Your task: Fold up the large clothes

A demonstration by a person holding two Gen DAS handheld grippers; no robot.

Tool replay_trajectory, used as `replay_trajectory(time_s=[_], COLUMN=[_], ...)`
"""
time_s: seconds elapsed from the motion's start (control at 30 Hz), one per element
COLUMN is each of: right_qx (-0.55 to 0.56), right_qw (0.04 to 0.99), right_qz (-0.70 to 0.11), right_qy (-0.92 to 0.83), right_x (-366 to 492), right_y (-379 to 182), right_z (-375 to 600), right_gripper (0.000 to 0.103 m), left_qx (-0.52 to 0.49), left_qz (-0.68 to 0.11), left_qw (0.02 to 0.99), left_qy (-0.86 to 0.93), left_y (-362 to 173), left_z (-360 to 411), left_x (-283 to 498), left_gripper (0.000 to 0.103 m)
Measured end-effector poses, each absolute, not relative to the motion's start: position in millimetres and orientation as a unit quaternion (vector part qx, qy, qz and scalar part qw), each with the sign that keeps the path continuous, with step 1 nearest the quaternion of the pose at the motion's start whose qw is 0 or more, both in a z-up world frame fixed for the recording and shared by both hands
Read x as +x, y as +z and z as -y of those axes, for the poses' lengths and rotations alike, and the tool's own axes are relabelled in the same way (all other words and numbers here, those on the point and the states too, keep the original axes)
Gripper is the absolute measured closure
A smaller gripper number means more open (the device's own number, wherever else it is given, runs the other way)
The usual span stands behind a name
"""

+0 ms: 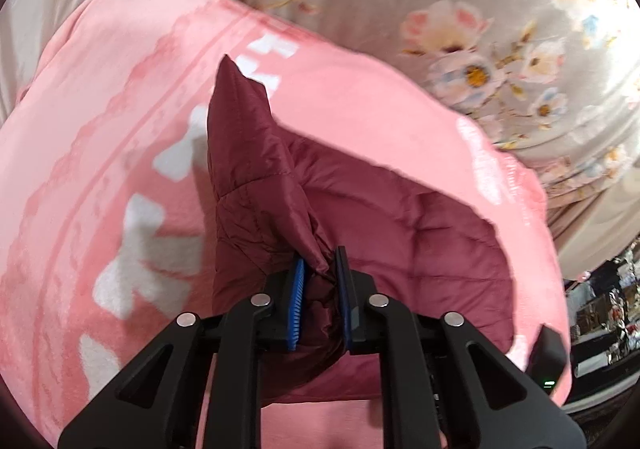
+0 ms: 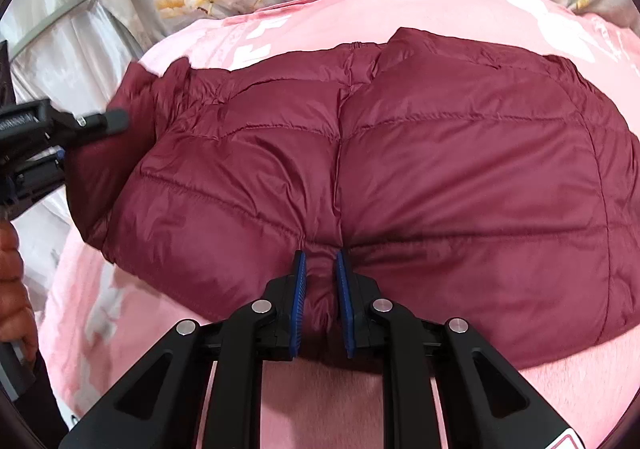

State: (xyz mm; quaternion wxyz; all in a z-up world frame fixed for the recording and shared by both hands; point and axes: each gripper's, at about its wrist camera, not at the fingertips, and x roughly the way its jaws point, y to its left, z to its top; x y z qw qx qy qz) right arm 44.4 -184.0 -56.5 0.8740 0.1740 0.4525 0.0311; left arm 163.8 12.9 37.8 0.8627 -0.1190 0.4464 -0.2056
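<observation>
- The dark maroon quilted puffer jacket (image 2: 400, 153) lay spread on a pink fleece blanket with white letter shapes (image 2: 360, 5), which covered a grey bedsheet printed with pale flowers (image 1: 460, 61)
- The right gripper (image 2: 320, 269) was pinching a fold of the jacket's near edge between its blue ribbed pads (image 2: 298, 301), jaws nearly together on the cloth
- The left gripper (image 1: 320, 269) likewise pinched a bunched bit of the jacket, apparently its left sleeve or side; the fabric rose in a peaked ridge beyond the jaws, lifted off the blanket
- In the right wrist view the left gripper's black frame (image 2: 60, 129) sat at the jacket's left end, a hand (image 2: 16, 289) showing at the picture's edge
- The shell looked like thin, glossy nylon, stitched in horizontal channels over puffy filling; the centre seam ran down the middle
- Judged from this, the jacket would be light, soft and springy, slippery in the pads, and prone to puffing open after folding
- Best holds seemed to be hems, cuffs and seams, where the layers bunch thick enough to grip firmly
- The blanket was plush and matte, likely giving some friction under the jacket
</observation>
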Motion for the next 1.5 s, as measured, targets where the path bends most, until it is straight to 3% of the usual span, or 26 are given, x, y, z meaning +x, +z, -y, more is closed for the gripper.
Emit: replay_trajectory(time_s=[0.23, 0.43, 0.8, 0.97, 1.03, 1.1, 1.2, 1.27, 1.37, 1.47, 1.5], right_qx=[0.178, 0.210, 0.233, 0.250, 0.253, 0.253, 0.250, 0.251, 0.273, 0.323, 0.337], right_qw=[0.875, 0.871, 0.853, 0.842, 0.842, 0.845, 0.857, 0.868, 0.879, 0.877, 0.873], right_qz=[-0.448, -0.444, -0.443, -0.446, -0.446, -0.439, -0.419, -0.400, -0.368, -0.340, -0.334], right_qy=[0.042, 0.018, -0.148, -0.170, -0.170, -0.170, -0.164, -0.151, -0.133, -0.109, -0.108], right_x=[52, 19, -59, -72, -73, -69, -67, -57, -32, 13, 25], right_y=[-66, -39, -33, -40, -39, -33, -16, 4, 31, 54, 59], right_z=[187, 221, 318, 330, 328, 324, 335, 341, 357, 373, 374], right_gripper=[0.089, 0.090, 0.090, 0.090, 0.090, 0.090, 0.088, 0.086, 0.085, 0.068, 0.058], left_qx=[-0.101, -0.062, 0.019, 0.038, 0.012, -0.039, -0.073, -0.076, -0.049, -0.043, -0.043], left_qz=[-0.394, -0.385, -0.501, -0.531, -0.542, -0.542, -0.475, -0.432, -0.402, -0.420, -0.424], left_qw=[0.863, 0.842, 0.756, 0.744, 0.733, 0.716, 0.750, 0.785, 0.838, 0.852, 0.855], left_qy=[-0.300, -0.373, -0.420, -0.404, -0.410, -0.439, -0.455, -0.437, -0.367, -0.309, -0.296], left_y=[94, 109, 8, -30, -23, 3, 59, 87, 105, 95, 90], left_z=[36, 108, 266, 297, 295, 285, 256, 233, 203, 182, 172], left_x=[136, 124, 117, 113, 115, 121, 128, 136, 163, 196, 204], left_gripper=[0.091, 0.091, 0.092, 0.090, 0.081, 0.063, 0.042, 0.035, 0.035, 0.035, 0.035])
